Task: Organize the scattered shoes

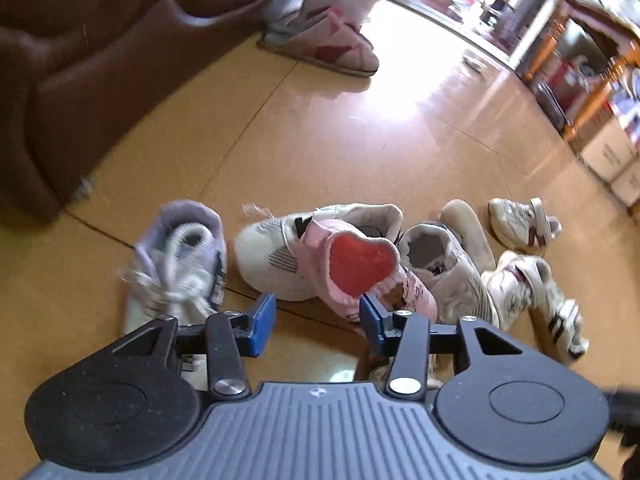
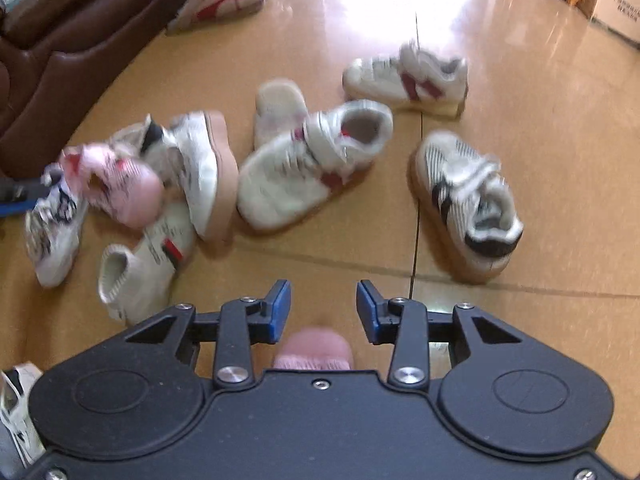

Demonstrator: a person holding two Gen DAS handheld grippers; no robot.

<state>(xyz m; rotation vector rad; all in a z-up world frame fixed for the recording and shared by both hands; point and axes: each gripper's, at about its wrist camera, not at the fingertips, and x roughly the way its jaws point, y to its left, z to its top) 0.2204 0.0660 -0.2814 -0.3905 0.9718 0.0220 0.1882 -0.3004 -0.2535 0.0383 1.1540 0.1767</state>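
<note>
The shoes lie scattered on the tan tiled floor [image 1: 340, 152], clustered a little out from the brown sofa [image 1: 80, 80], so the sorting looks barely begun; this reads as the reaching step. The left gripper [image 1: 318, 322] hangs partly parted with nothing pressed between its blue pads, its right pad just beside the pink shoe [image 1: 360, 268], which leans on a white sneaker [image 1: 280, 256], red insole showing, its long axis running toward the camera and lower right. The right gripper [image 2: 324, 308] is likewise part open; a pink shoe toe [image 2: 314, 350] shows beneath it, but no pad presses on it. Next, I judge, each gripper must close on one shoe's collar and find its mate.
</note>
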